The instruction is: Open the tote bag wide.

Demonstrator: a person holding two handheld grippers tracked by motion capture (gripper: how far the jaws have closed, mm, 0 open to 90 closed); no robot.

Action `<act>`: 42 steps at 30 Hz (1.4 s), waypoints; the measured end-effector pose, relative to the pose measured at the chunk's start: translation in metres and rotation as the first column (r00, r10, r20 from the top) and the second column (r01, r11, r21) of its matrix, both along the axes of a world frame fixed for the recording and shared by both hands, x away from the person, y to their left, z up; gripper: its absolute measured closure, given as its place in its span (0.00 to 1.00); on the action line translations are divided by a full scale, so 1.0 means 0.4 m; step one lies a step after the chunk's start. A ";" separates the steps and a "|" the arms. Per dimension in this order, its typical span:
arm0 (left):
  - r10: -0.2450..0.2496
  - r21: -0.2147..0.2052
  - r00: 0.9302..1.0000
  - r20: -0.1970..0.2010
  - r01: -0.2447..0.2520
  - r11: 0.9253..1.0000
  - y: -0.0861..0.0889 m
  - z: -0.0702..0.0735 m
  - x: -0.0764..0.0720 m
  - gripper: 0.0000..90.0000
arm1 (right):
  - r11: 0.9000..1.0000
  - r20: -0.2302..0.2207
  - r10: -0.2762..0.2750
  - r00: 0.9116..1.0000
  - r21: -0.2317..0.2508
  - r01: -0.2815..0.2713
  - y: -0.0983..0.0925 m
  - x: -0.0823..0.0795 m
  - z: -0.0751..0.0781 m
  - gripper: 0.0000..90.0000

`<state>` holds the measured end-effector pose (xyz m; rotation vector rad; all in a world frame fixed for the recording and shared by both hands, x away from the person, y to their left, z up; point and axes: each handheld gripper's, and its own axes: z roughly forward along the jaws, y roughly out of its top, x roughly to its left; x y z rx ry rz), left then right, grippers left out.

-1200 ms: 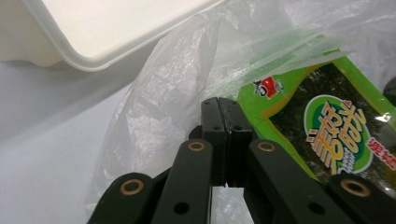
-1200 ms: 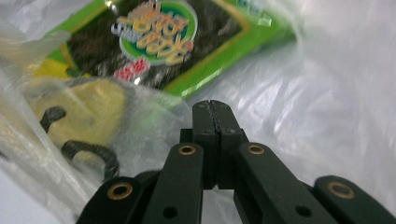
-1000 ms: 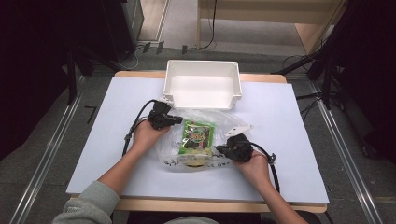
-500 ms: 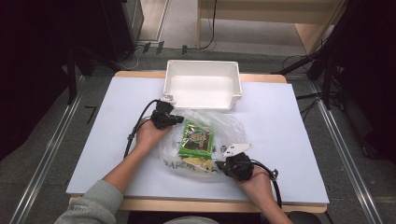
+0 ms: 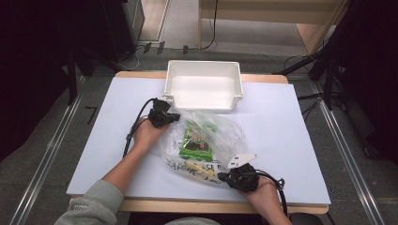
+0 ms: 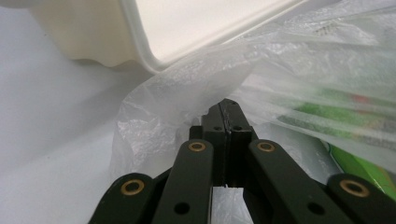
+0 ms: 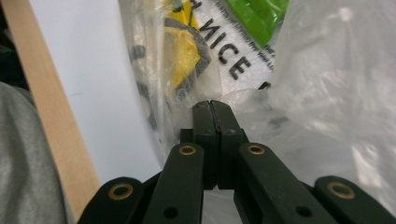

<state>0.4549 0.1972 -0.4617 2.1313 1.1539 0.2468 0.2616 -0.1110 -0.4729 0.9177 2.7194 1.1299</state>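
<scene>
Left gripper (image 5: 172,116) sits left of centre in the high view, clenched on a fold of the clear plastic bag (image 5: 206,145) just below the near left corner of the white bin (image 5: 203,86); from its own camera I see both jaws pressed together with film caught between them. My right gripper (image 5: 224,176) is low and right of centre, near the bottom edge of the desk (image 5: 291,140), and it too is clamped on the bag, at the printed end where the yellow patch and black lettering show.

What has changed over the last second: the right gripper has dropped from beside the green packet (image 5: 197,140) toward the bottom of the frame, dragging its edge of the bag with it, while the left one has held its place. The bag now lies stretched on a slant between the two grips, with the packet inside it in the middle of the desk.

I read that as the mouth being pulled wide, which should free the packet for tipping toward the bin; the thin film could slip or tear if I pull harder
</scene>
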 end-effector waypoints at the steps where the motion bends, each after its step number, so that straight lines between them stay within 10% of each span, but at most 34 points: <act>1: -0.006 -0.008 1.000 -0.005 0.005 1.000 0.000 0.000 0.000 1.00 | 1.000 0.001 -0.001 1.000 -0.003 0.001 0.000 -0.001 0.001 1.00; 19: -0.136 -0.059 0.990 0.038 0.138 0.989 -0.011 0.135 -0.130 1.00 | 0.992 0.068 -0.092 0.993 0.089 0.086 0.000 0.053 0.105 1.00; 28: -0.188 -0.044 0.982 0.014 0.189 0.981 -0.005 0.140 -0.204 1.00 | 0.995 0.082 -0.093 0.992 0.050 0.089 0.038 0.122 0.158 1.00; 37: -0.199 -0.061 0.980 0.029 0.200 0.978 0.010 0.154 -0.251 1.00 | 0.994 0.104 -0.054 0.993 0.102 0.043 0.051 0.106 0.250 1.00; 42: -0.196 -0.084 0.980 0.027 0.198 0.977 0.006 0.135 -0.274 1.00 | 0.996 0.096 -0.057 0.994 0.080 0.050 0.081 0.176 0.232 1.00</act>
